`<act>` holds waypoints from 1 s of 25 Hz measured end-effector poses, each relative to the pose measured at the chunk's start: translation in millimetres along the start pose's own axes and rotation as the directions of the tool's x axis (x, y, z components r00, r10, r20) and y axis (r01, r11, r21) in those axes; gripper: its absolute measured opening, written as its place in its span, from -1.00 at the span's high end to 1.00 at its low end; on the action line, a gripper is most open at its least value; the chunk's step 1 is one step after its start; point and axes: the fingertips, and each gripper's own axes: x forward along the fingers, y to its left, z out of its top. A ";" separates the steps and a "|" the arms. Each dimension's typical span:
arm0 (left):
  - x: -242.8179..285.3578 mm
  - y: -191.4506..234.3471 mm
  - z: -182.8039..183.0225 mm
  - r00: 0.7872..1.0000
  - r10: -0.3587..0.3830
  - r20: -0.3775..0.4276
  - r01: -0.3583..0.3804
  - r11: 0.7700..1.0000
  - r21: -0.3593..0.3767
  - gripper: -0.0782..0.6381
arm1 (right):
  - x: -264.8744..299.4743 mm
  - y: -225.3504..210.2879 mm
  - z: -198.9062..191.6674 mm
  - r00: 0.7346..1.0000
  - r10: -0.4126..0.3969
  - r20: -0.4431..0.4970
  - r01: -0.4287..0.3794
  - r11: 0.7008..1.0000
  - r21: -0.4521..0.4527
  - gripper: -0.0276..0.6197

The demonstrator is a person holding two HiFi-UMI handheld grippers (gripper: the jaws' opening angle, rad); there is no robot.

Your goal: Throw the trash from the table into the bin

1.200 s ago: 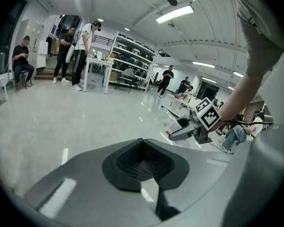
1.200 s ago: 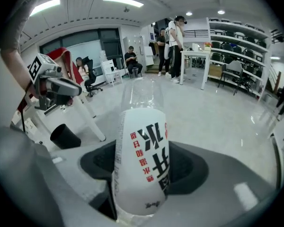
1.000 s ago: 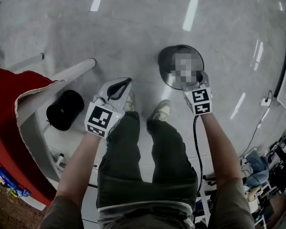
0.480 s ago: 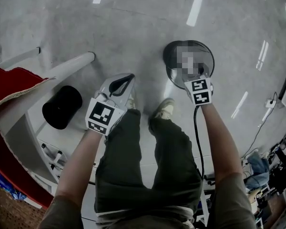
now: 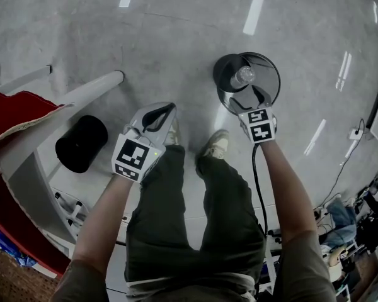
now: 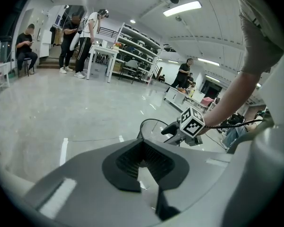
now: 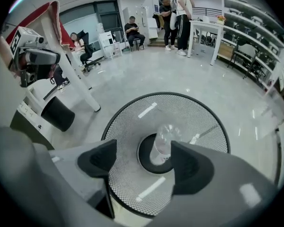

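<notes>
While the right gripper [image 7: 144, 162] is hovering with its jaws spread wide above the wire-mesh bin [image 7: 128, 122], the clear plastic bottle [image 7: 163, 141] is lying straight below them inside it, and the left gripper [image 5: 162, 111] – pinched together, empty – is hanging farther off.

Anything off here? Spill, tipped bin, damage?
Nothing stands out. The mesh bin stands upright on the floor with the clear bottle inside it, and no spill shows around it. The right gripper hangs above the bin, open and empty.
</notes>
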 end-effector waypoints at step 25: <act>-63.8 -47.1 125.0 0.999 -0.023 0.048 0.021 0.999 0.039 0.76 | -185.1 -7.9 66.8 0.972 -0.172 0.161 0.132 0.965 0.228 0.78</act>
